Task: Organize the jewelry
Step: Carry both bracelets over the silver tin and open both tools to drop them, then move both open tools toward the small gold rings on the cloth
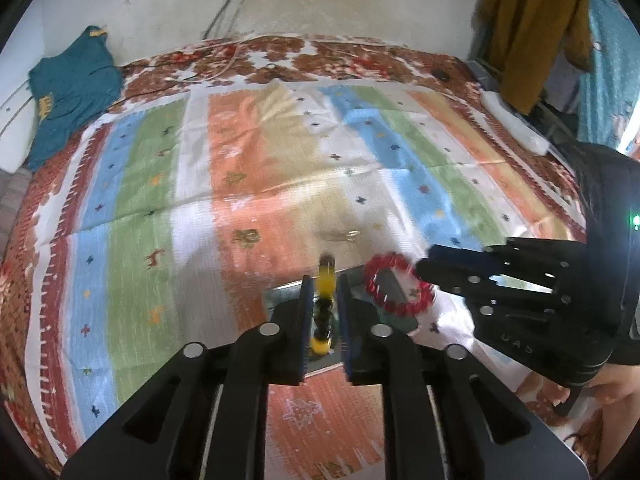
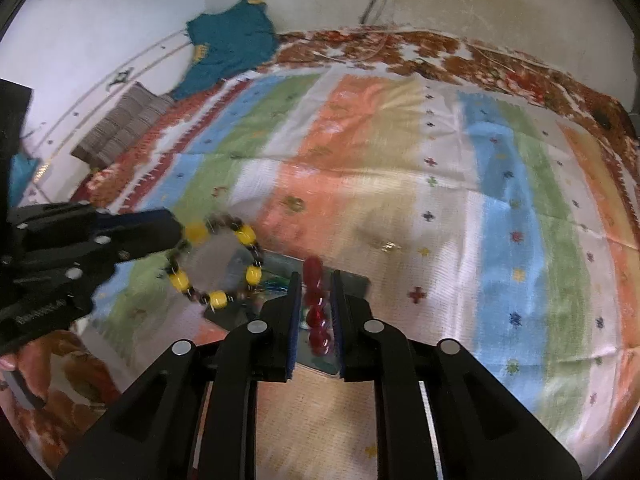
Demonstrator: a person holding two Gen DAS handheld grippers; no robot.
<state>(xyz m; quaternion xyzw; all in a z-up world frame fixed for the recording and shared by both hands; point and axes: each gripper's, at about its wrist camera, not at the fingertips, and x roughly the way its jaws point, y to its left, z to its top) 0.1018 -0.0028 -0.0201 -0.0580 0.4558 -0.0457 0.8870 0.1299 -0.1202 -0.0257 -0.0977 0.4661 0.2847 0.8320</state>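
Observation:
My left gripper [image 1: 324,320] is shut on a yellow and black bead bracelet [image 1: 325,300], seen edge-on between its fingers; the right wrist view shows that bracelet [image 2: 218,264] as a full ring hanging from the left gripper [image 2: 176,236]. My right gripper [image 2: 316,312] is shut on a red bead bracelet [image 2: 316,308]; in the left wrist view that red bracelet [image 1: 398,284] hangs as a ring from the right gripper [image 1: 420,272]. Both bracelets are held above a flat dark tray [image 1: 280,296], also seen in the right wrist view [image 2: 352,284].
A striped multicolour cloth [image 1: 280,160] covers the bed. A small gold piece [image 1: 348,235] lies on the cloth beyond the tray, also visible in the right wrist view [image 2: 388,245]. A teal garment [image 1: 68,92] and a pillow [image 1: 16,128] lie far left. A white power strip [image 1: 516,124] lies far right.

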